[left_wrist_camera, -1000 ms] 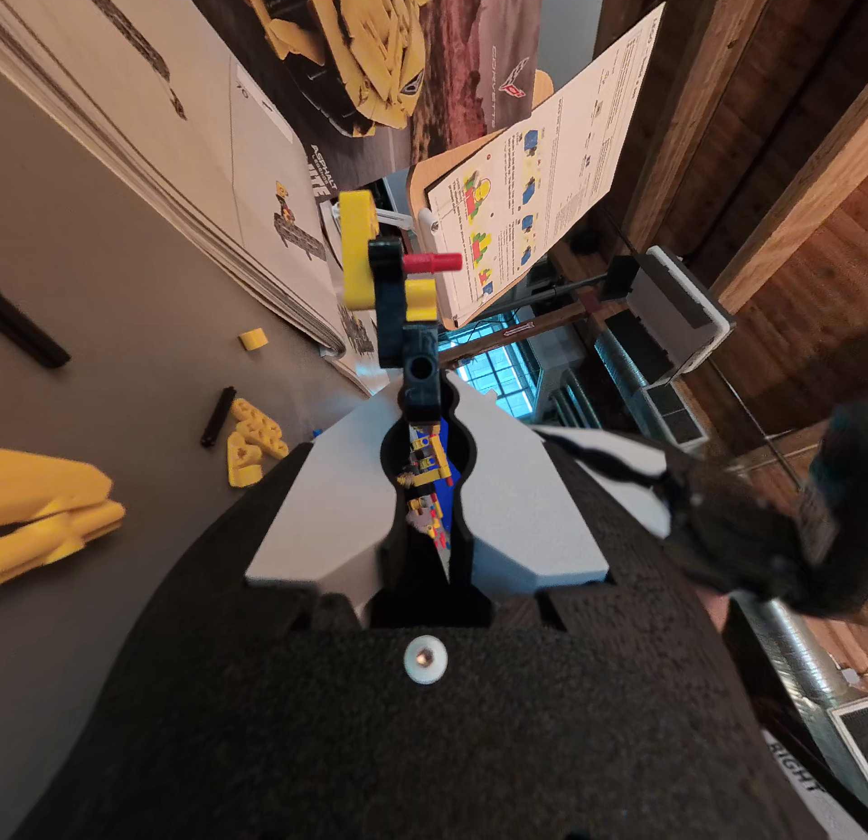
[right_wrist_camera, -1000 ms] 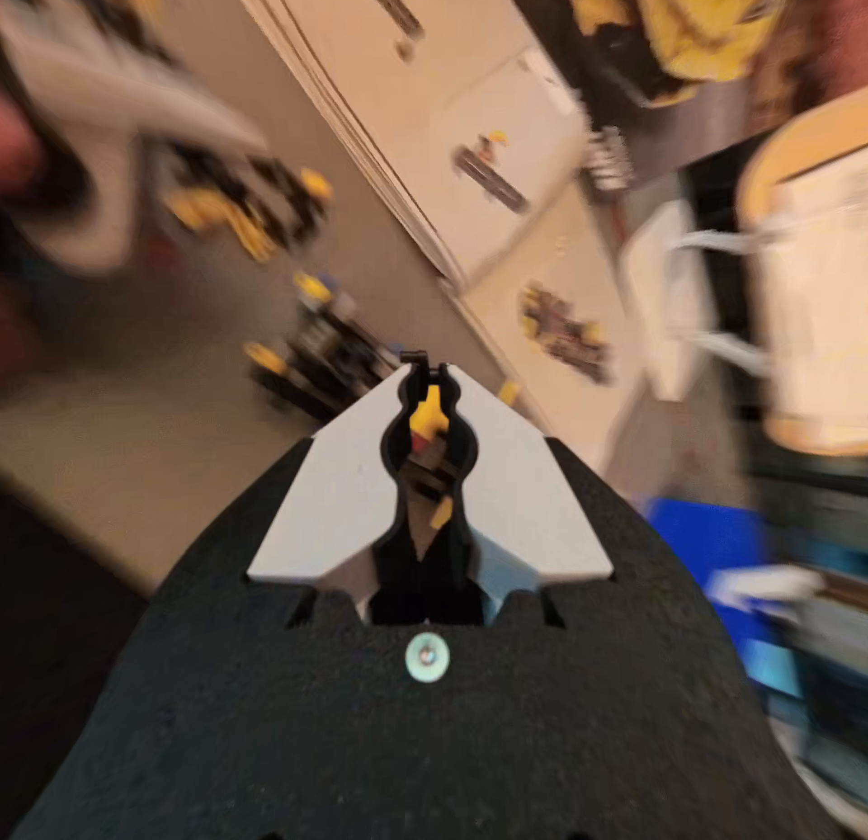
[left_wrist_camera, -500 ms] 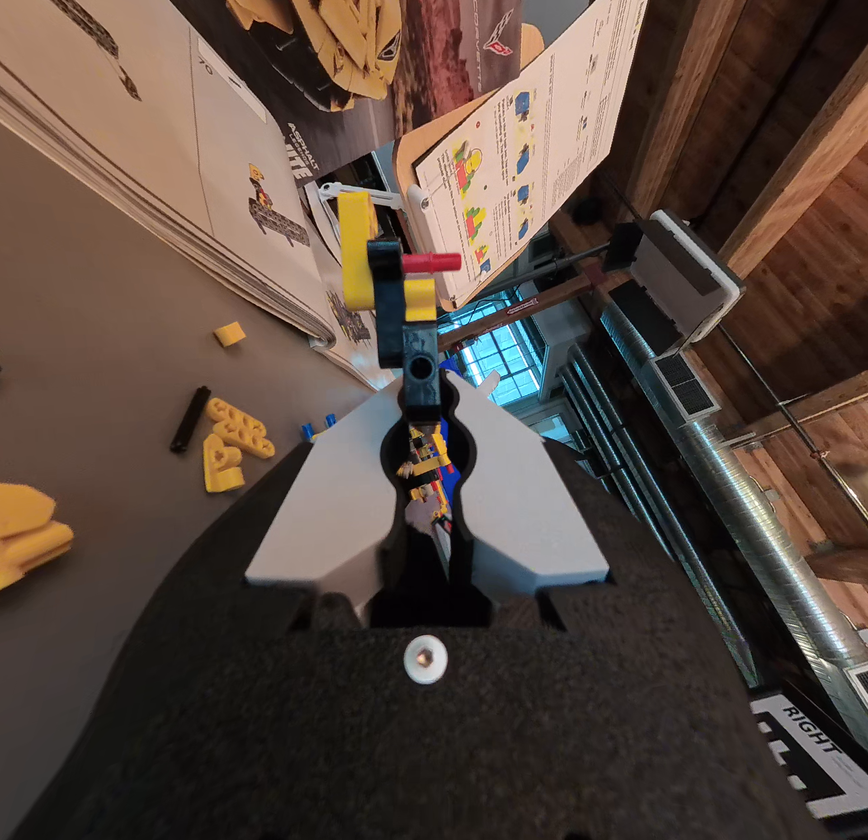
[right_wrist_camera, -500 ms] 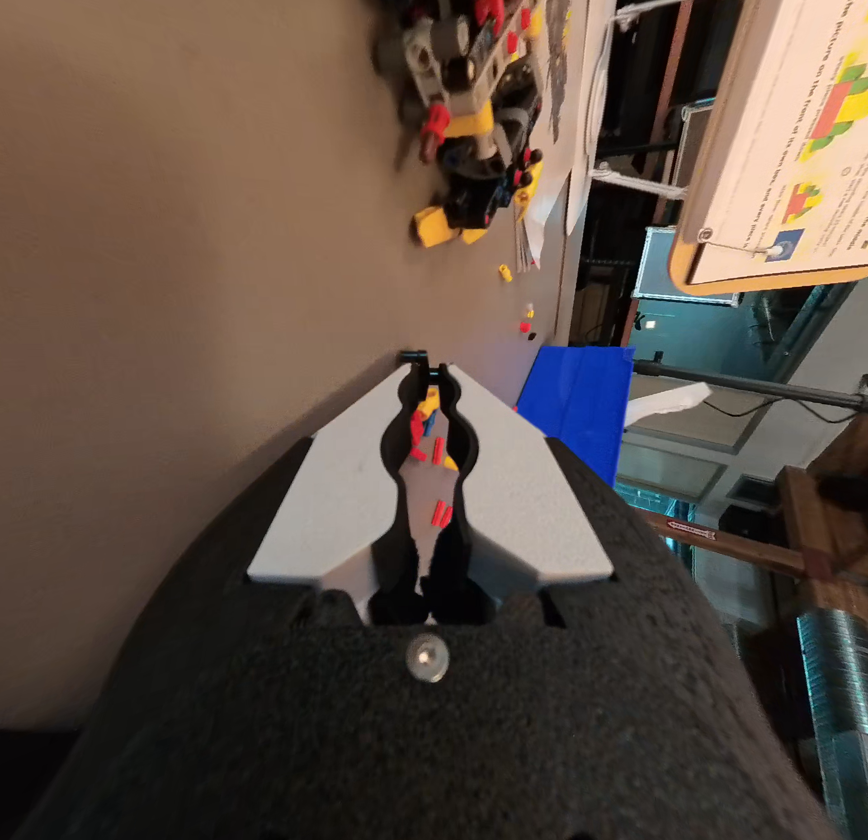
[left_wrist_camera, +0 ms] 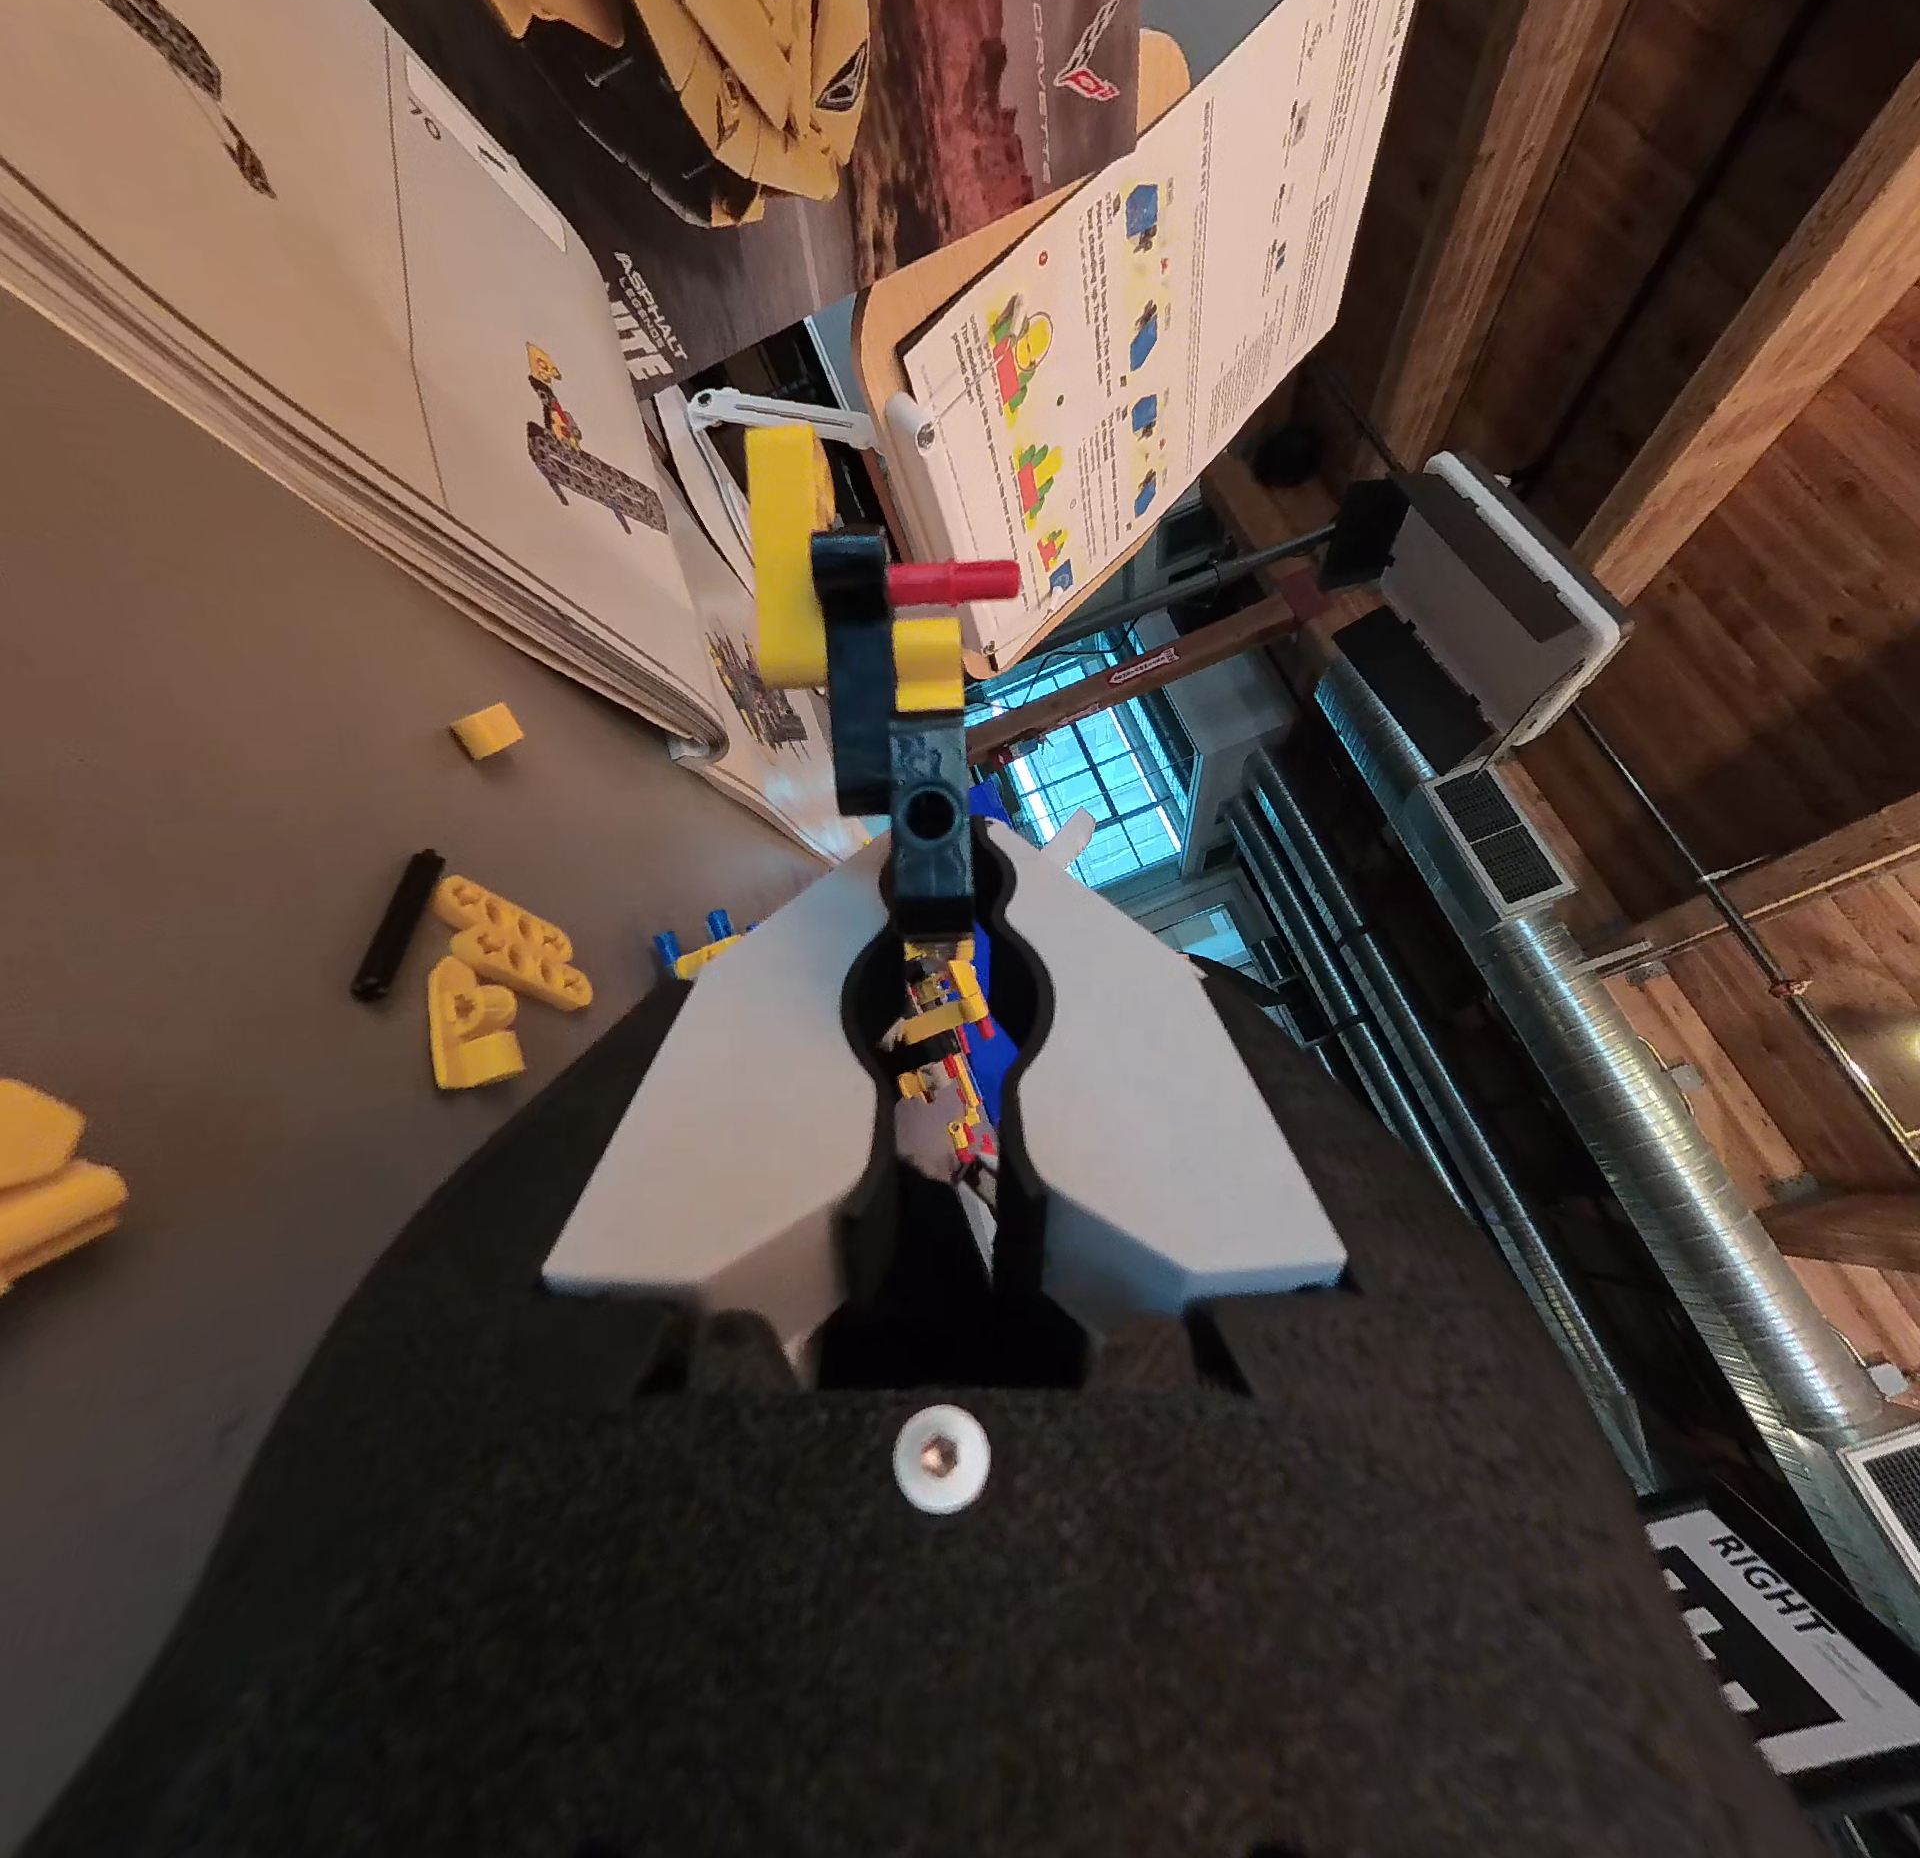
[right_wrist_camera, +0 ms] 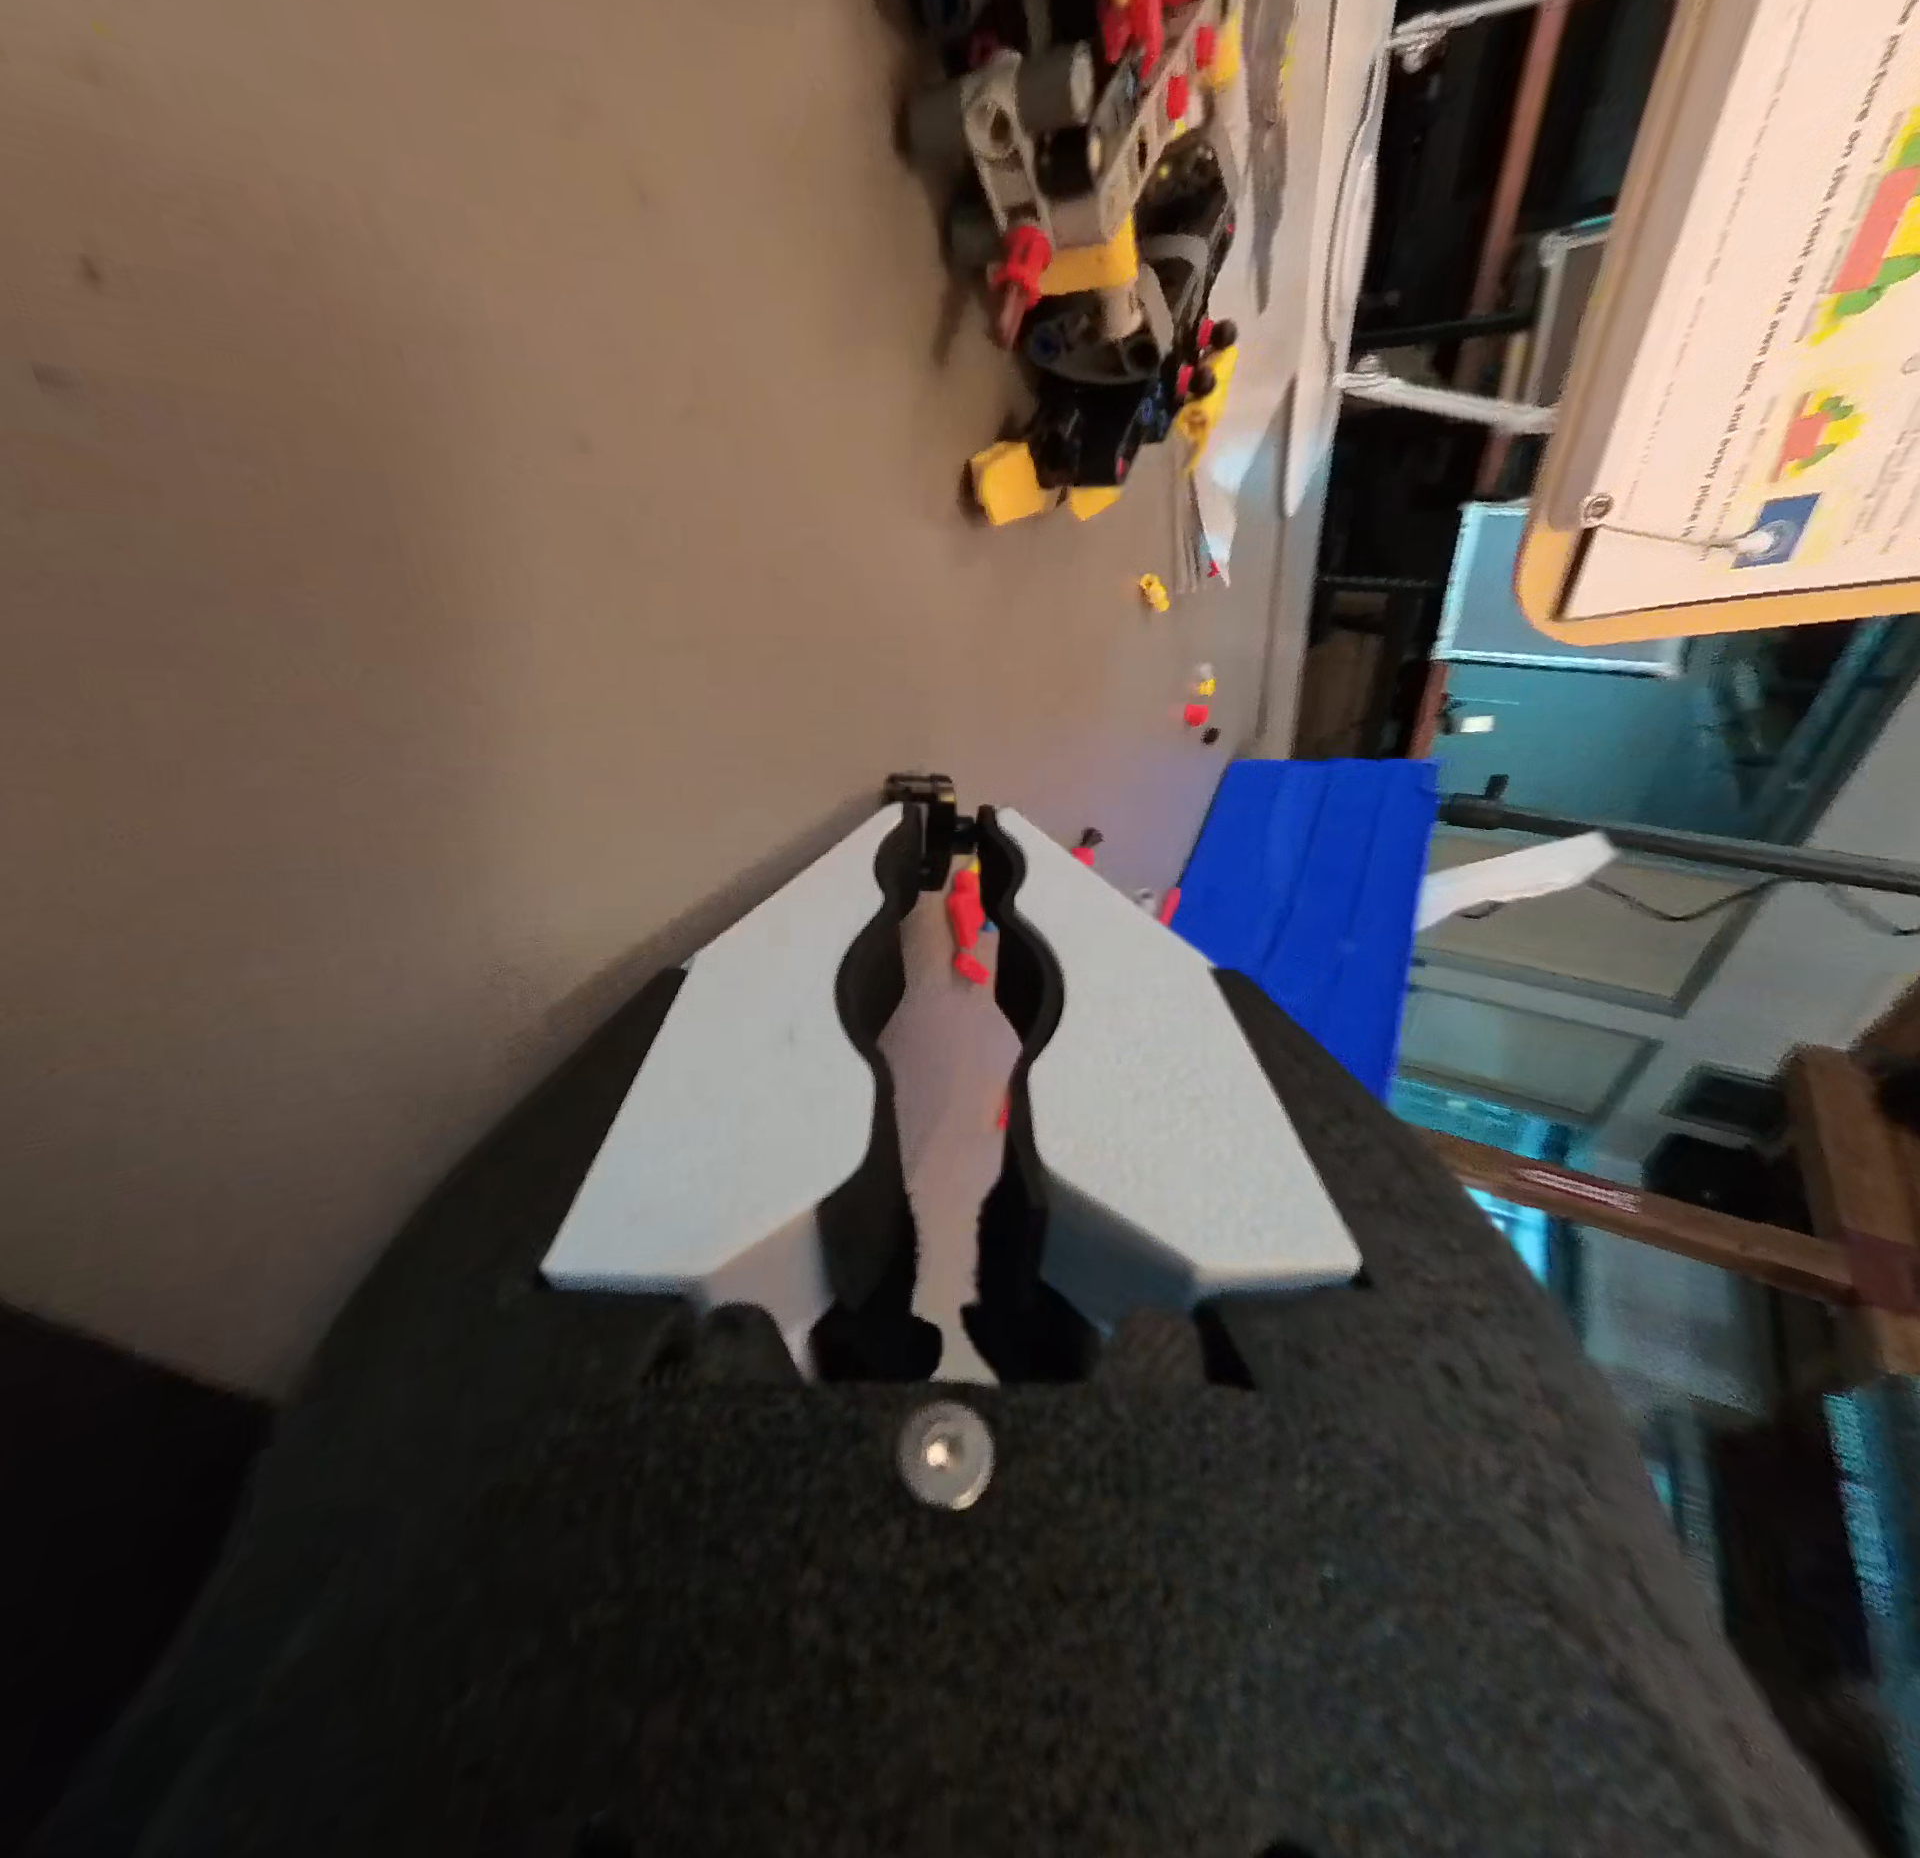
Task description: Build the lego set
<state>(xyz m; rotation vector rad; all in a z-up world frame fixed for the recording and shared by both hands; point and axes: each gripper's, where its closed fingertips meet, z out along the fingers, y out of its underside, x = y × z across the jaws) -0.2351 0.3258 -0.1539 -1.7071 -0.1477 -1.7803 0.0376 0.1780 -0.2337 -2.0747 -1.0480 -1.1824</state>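
Left gripper (left_wrist_camera: 933, 852) — jaws pinching a small black-and-yellow lego subassembly (left_wrist_camera: 873, 655) with a red pin, raised above the grey table (left_wrist_camera: 208, 769); right gripper (right_wrist_camera: 948, 832) — jaws nipping a small black pin (right_wrist_camera: 920, 806)

In the left wrist view, the lego set's box (left_wrist_camera: 935, 94) at twelve o'clock bears white lettering and an emblem, with more white wording at its lower edge. The open instruction booklet (left_wrist_camera: 468, 250) at eleven o'clock shows a small printed page number. The sheet (left_wrist_camera: 1195, 302) on the wooden board at one o'clock carries fine print, too small to read. A black-and-white tag (left_wrist_camera: 1766, 1642) at four o'clock holds one bold word. The right wrist view shows a printed sheet (right_wrist_camera: 1766, 302) at two o'clock.
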